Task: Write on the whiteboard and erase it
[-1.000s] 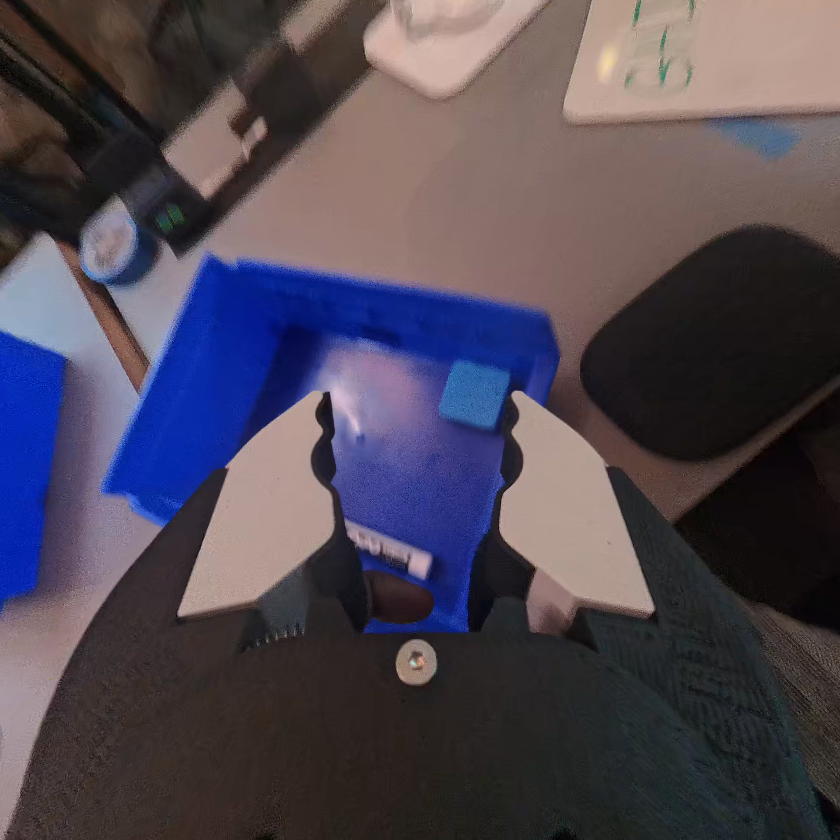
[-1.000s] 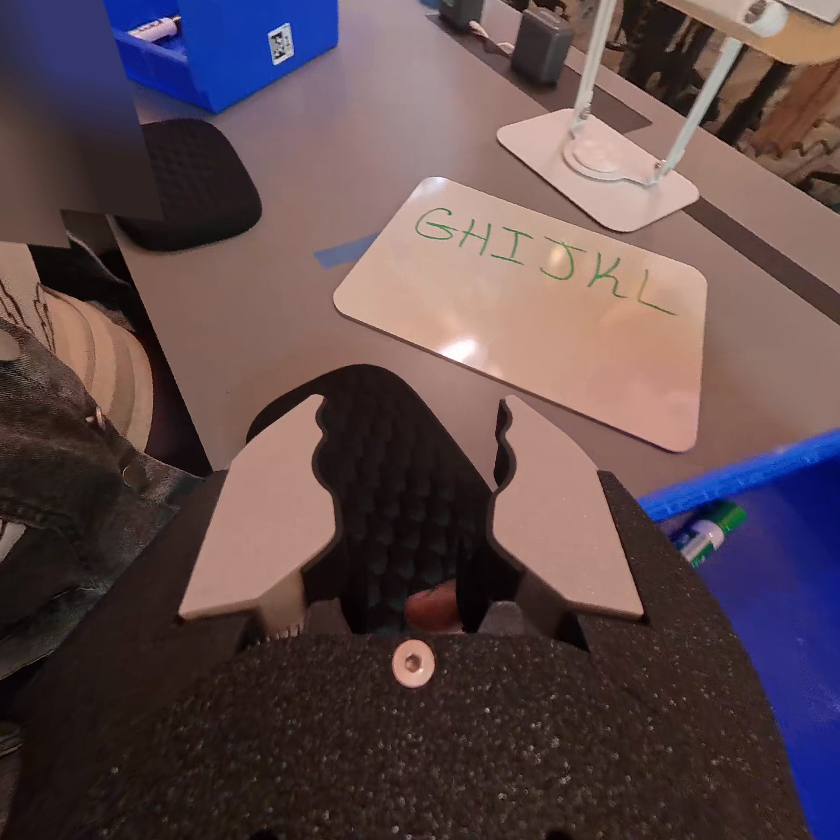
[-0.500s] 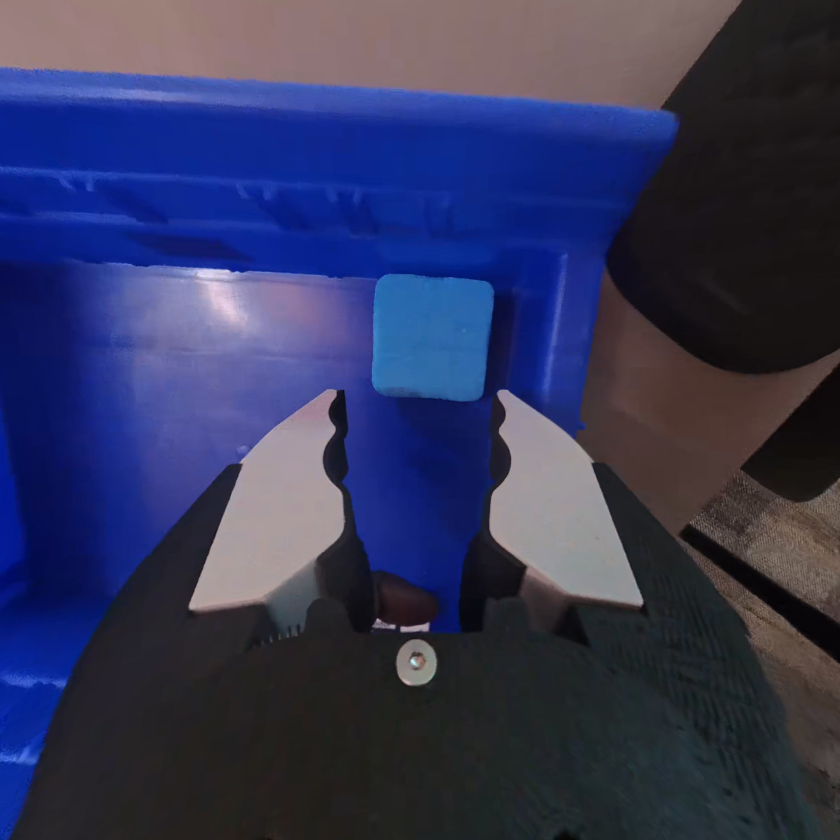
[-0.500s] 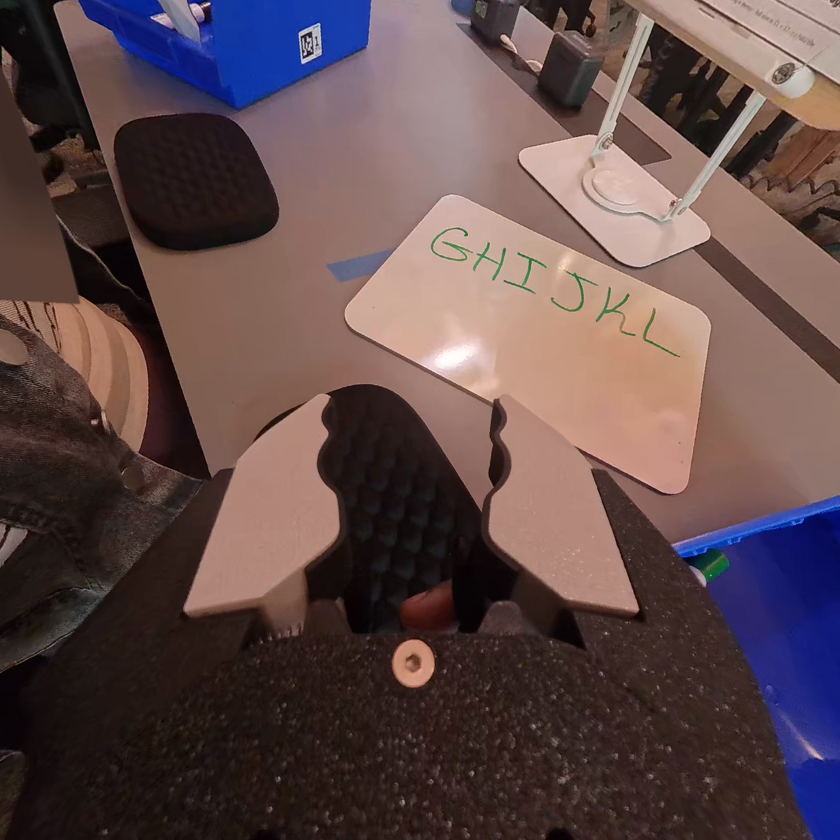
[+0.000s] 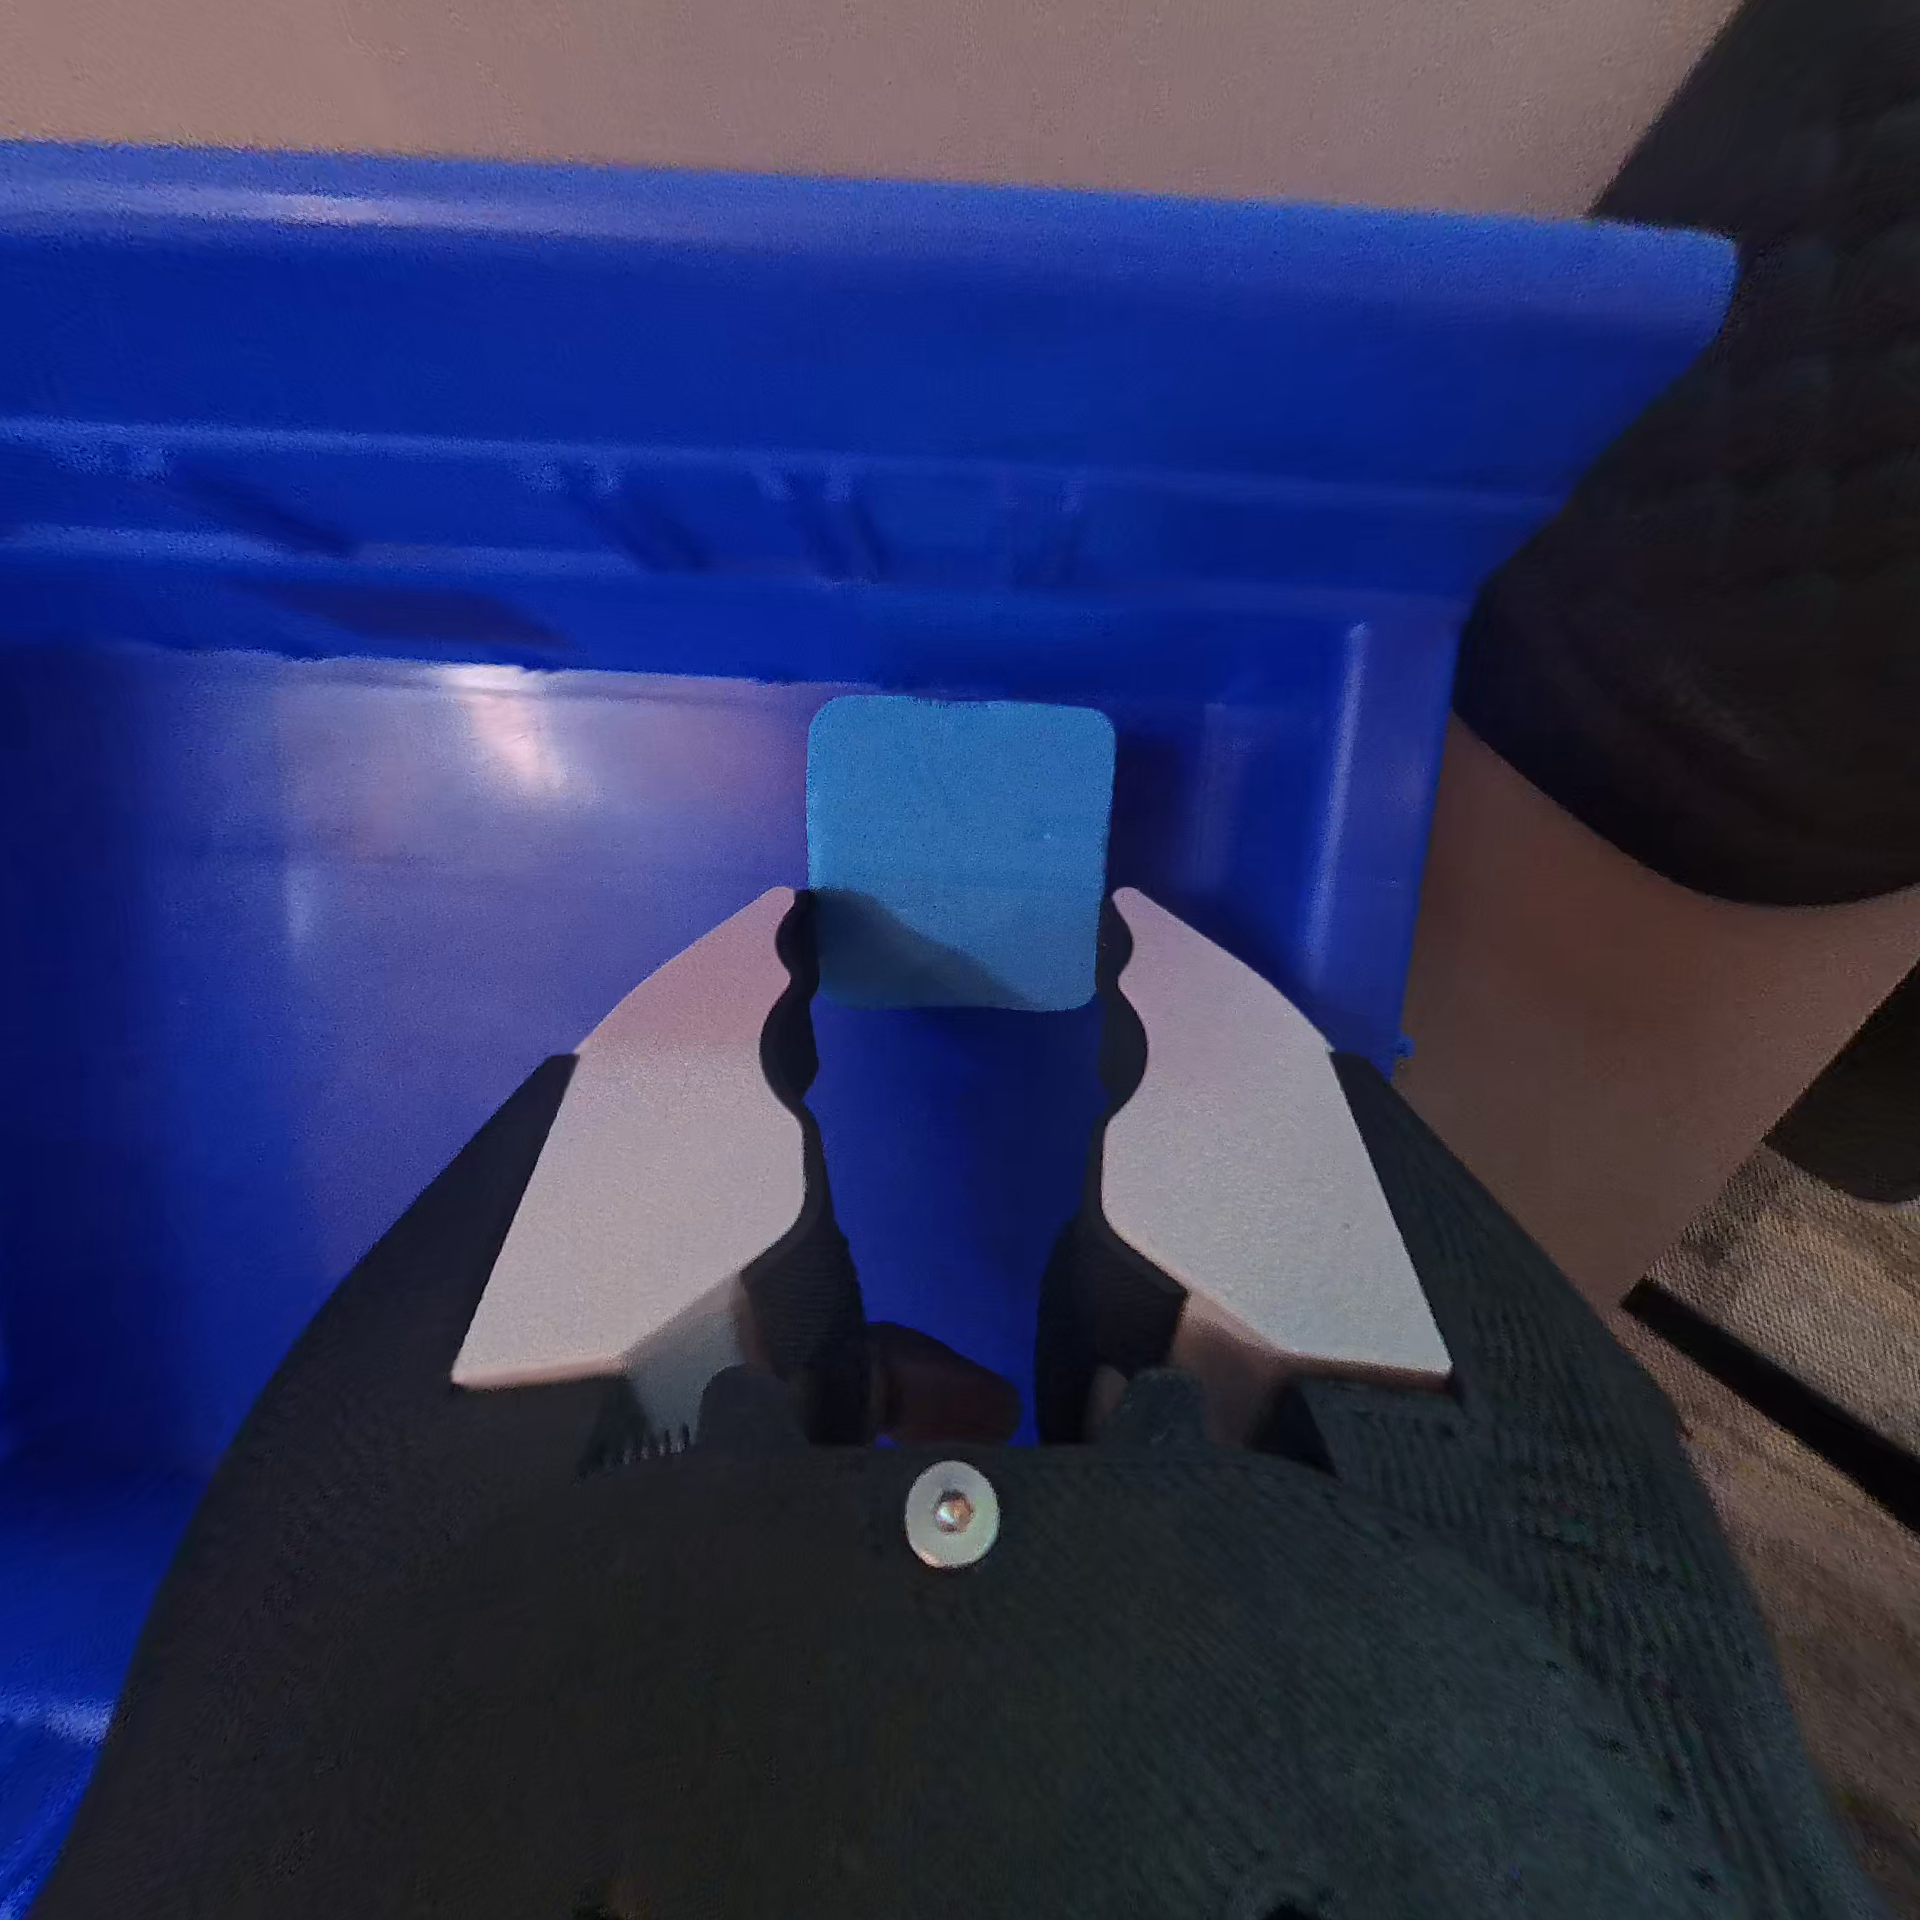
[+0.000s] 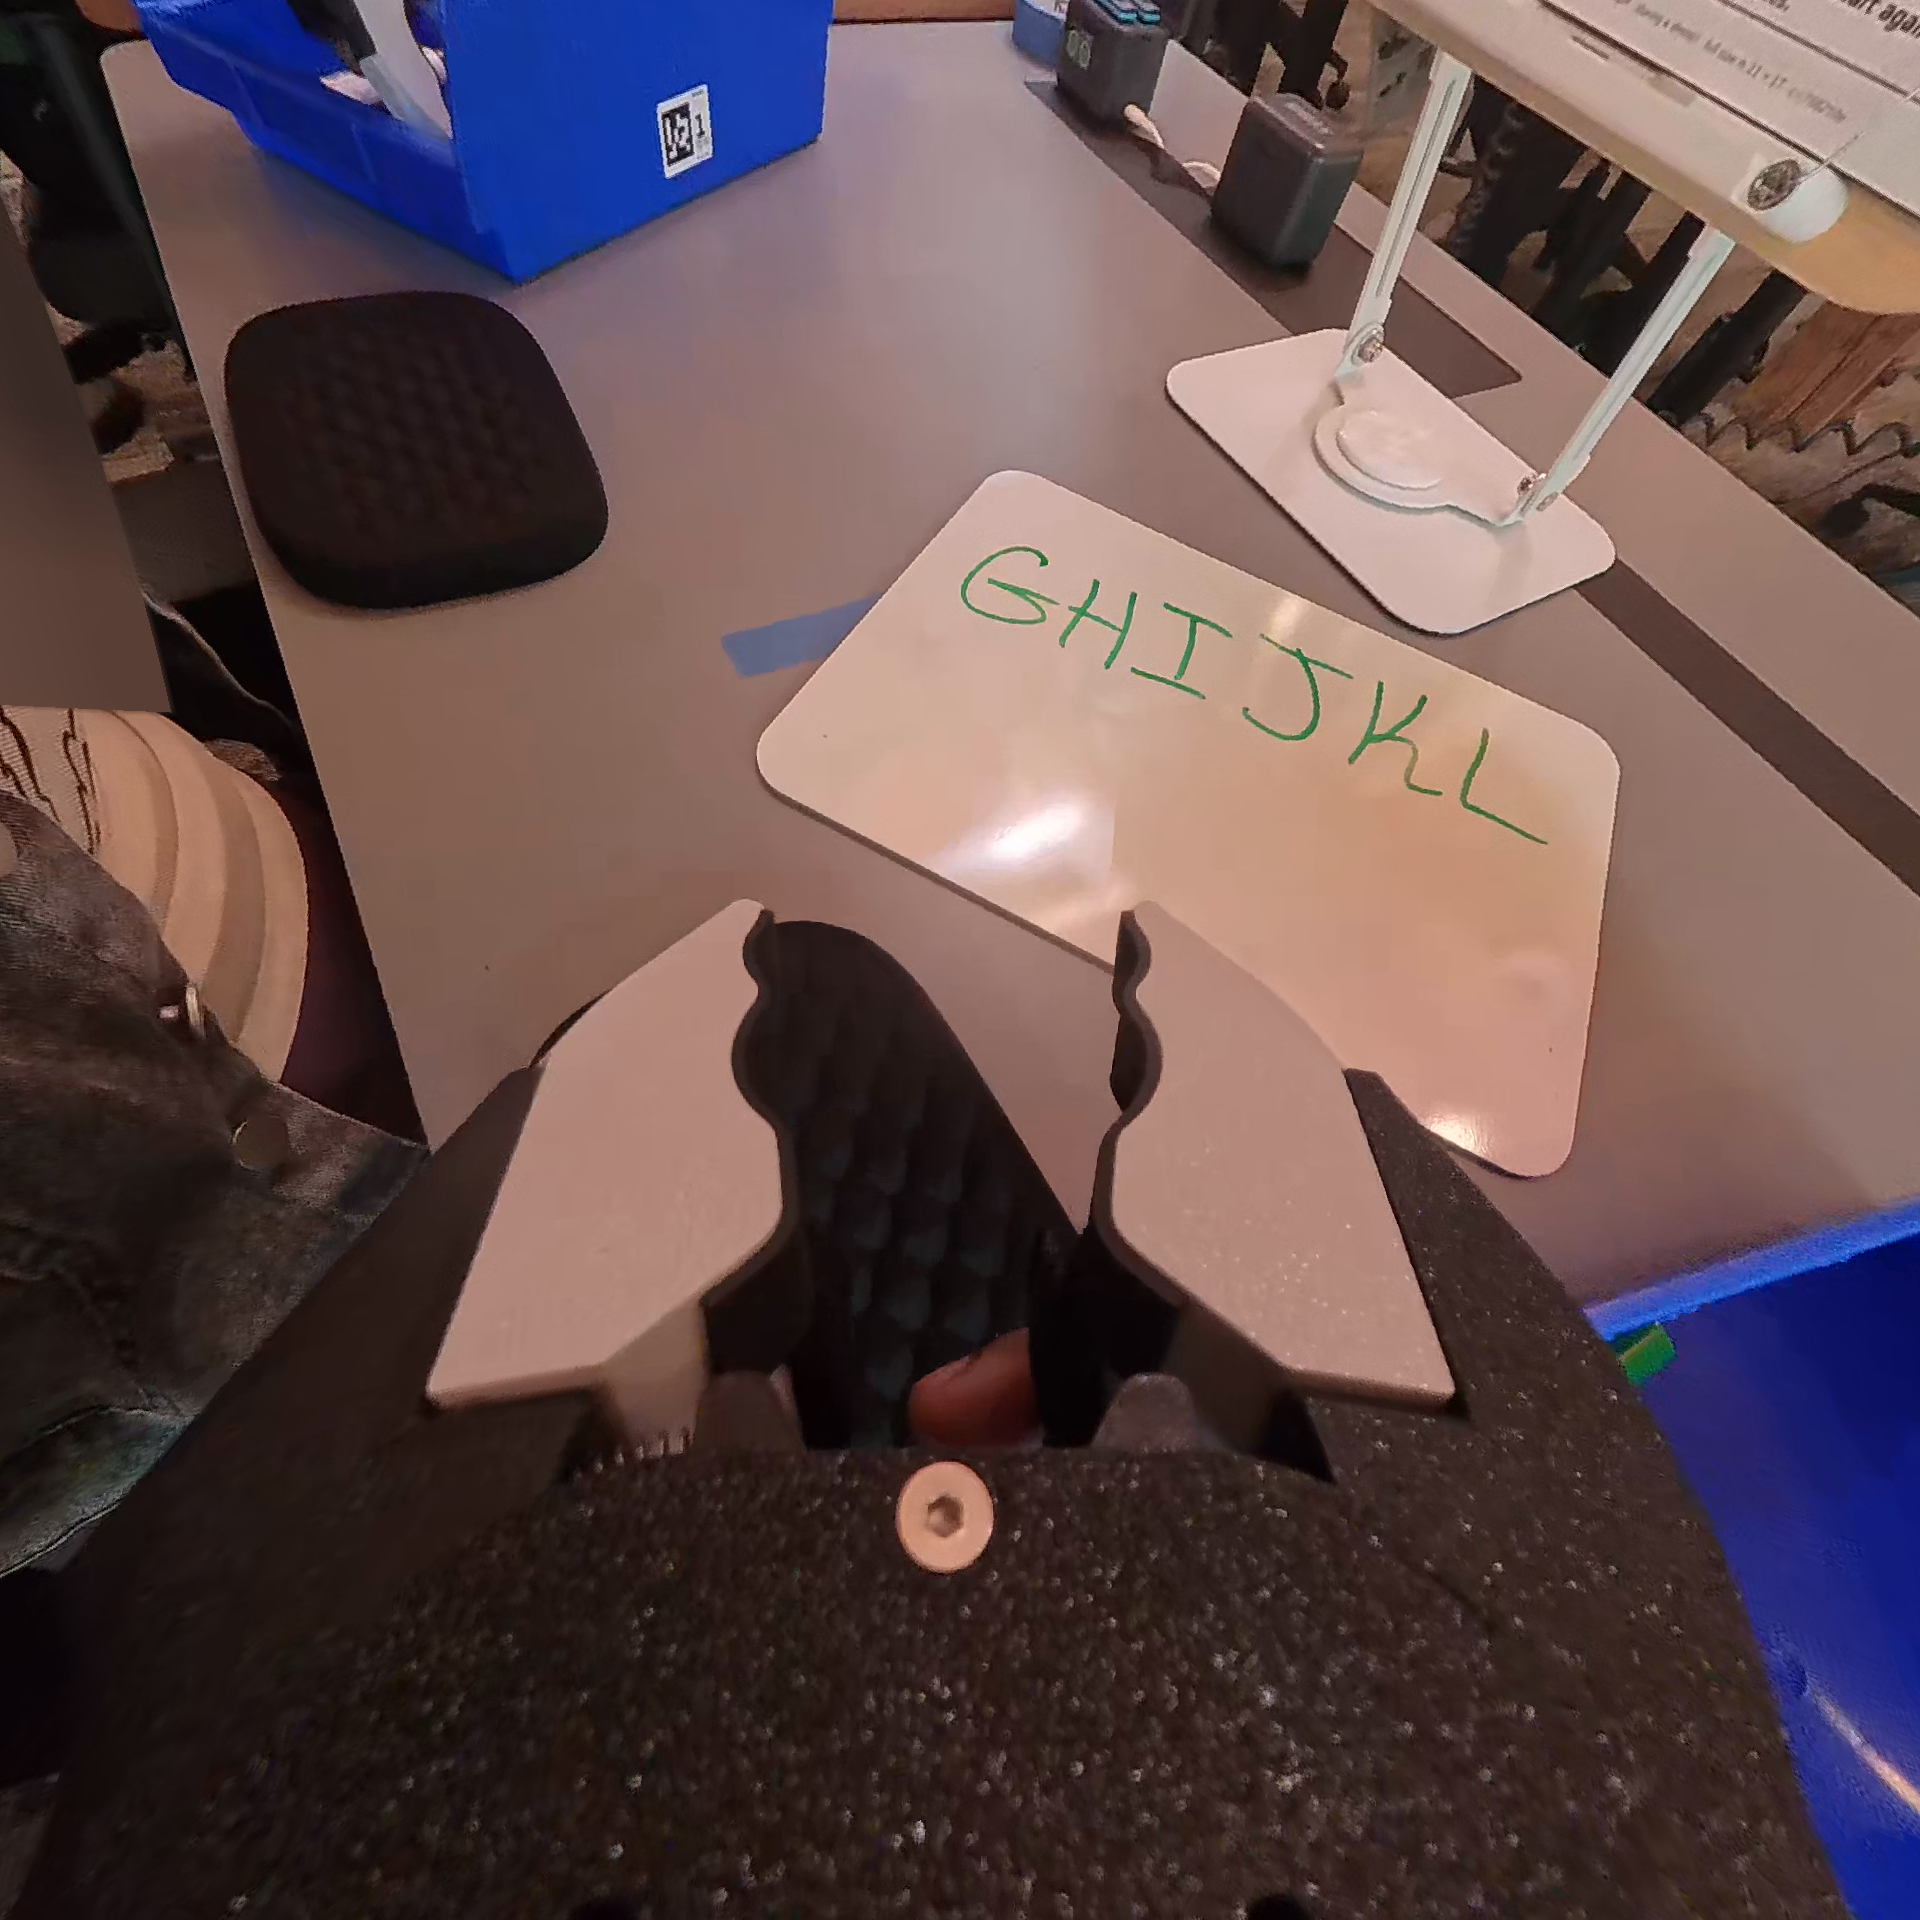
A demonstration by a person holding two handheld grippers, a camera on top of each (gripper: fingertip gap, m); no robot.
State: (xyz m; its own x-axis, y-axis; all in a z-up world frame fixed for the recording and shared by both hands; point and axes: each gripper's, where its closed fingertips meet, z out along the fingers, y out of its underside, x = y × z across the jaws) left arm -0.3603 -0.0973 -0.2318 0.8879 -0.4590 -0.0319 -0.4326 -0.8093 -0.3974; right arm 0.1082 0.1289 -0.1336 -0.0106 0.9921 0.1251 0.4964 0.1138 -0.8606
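your left gripper (image 5: 954,914) is reaching down into the blue bin (image 5: 727,343), its jaws standing apart with the light blue eraser (image 5: 961,831) sitting just past the fingertips at 12 o'clock; the two tips are flanking the eraser's near corners, though you cannot tell whether they are touching it. the eraser is lying flat on the bin floor, tucked close to the far wall near the right-hand corner. a black pad (image 5: 1745,582) is lying on the table outside the bin at 2 o'clock.

your right gripper (image 6: 940,925) is hovering over another black pad (image 6: 894,1143) at the table's near edge, jaws apart and holding nothing. the whiteboard (image 6: 1299,914) is lying flat on the grey table (image 6: 831,416) at 1 o'clock from those tips, carrying green handwriting along its far edge (nothing wiped yet). a strip of blue tape (image 6: 795,639) is peeking out at the board's far left corner, a white stand base (image 6: 1382,488) is sitting beyond it at 1 o'clock, and a third black pad (image 6: 410,447) is resting at 10 o'clock.
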